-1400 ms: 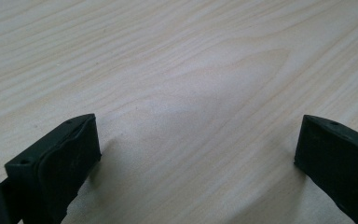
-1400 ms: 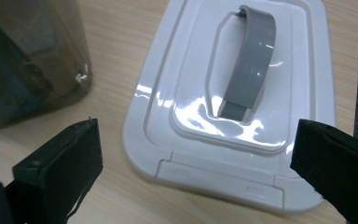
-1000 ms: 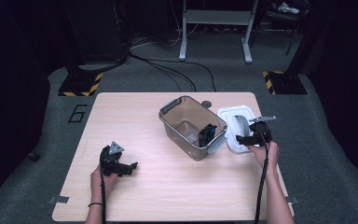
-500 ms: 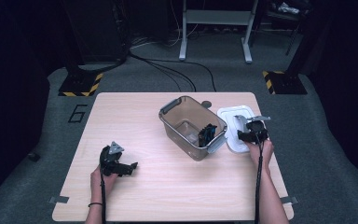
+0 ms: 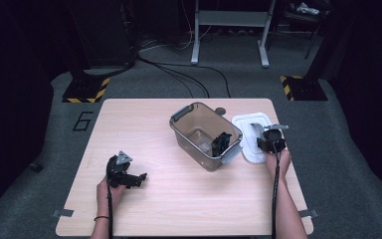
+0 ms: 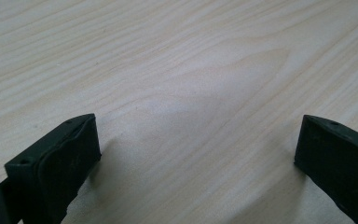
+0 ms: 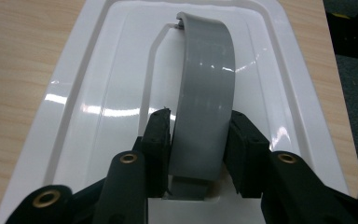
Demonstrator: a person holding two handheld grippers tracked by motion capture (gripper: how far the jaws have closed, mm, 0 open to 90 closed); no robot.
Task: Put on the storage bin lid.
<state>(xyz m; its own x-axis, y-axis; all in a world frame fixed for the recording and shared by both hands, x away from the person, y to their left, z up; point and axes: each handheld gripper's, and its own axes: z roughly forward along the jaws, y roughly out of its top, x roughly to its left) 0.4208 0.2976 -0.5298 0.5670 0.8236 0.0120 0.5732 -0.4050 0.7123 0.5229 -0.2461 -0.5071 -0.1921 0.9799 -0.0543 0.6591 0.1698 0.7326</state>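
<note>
A white lid (image 5: 248, 125) with an arched grey handle (image 7: 206, 88) lies flat on the table, right of a clear brown bin (image 5: 188, 133). My right gripper (image 5: 271, 141) is down on the lid. Its jaws have just been closing and now press on both sides of the handle, so the right gripper (image 7: 198, 122) is shut on it. A black object (image 5: 221, 142) stands inside the bin against its right wall. At the front left of the table my left gripper (image 5: 135, 179) rests open. The left gripper (image 6: 196, 140) has bare wood between its jaws.
The bin has grey latches at its far-left and near-right corners. A light wooden table (image 5: 154, 209) has free room in front and to the left. A dark round mark (image 5: 221, 111) sits behind the bin. Cables and stand legs lie on the floor beyond.
My right gripper has come down onto the lid and its jaws have closed around the grey handle. The left gripper has stayed where it was.
</note>
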